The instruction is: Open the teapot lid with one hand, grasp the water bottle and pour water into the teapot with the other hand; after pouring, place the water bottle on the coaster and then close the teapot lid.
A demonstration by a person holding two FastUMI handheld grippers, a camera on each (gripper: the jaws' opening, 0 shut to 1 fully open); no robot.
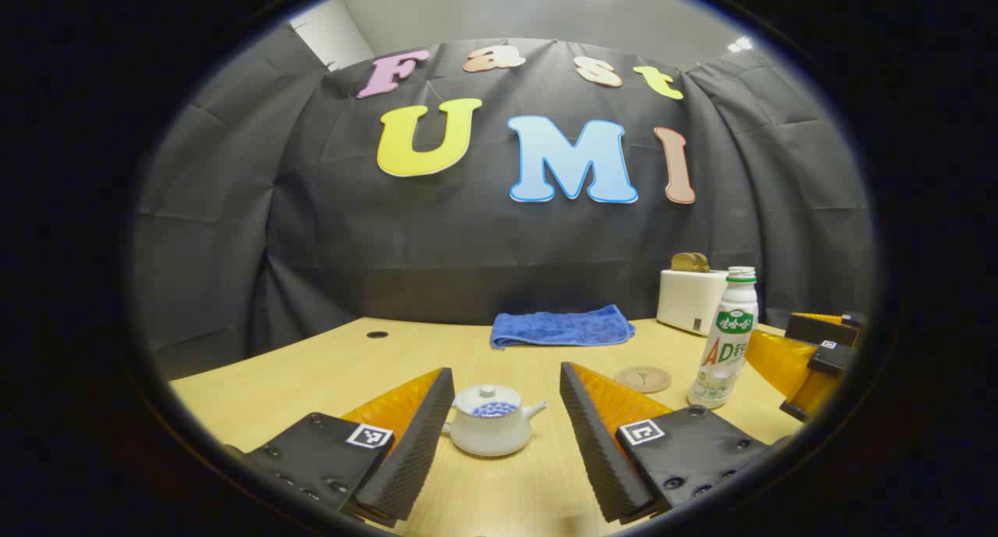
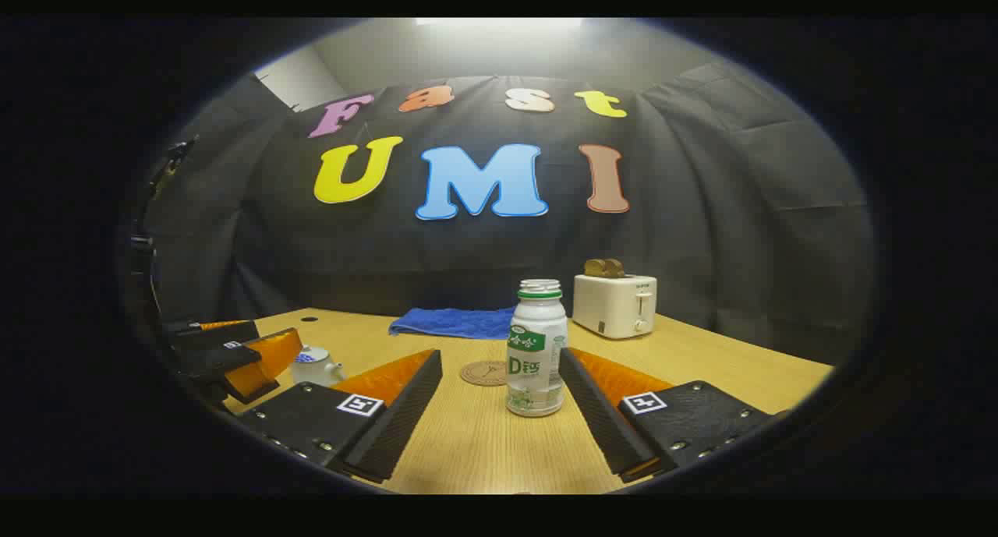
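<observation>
Here the left hand-held gripper [image 1: 507,389] hangs spread wide, the lidded teapot [image 1: 491,420] on the worktop [image 1: 312,373] between its fingers, untouched. The right hand-held gripper [image 2: 500,373] is likewise spread, the upright water bottle [image 2: 536,350] between its fingers, the coaster [image 2: 483,372] just beside.

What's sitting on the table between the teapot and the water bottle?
The round coaster, slightly farther back, lies between the teapot and the water bottle in the left gripper view.
</observation>
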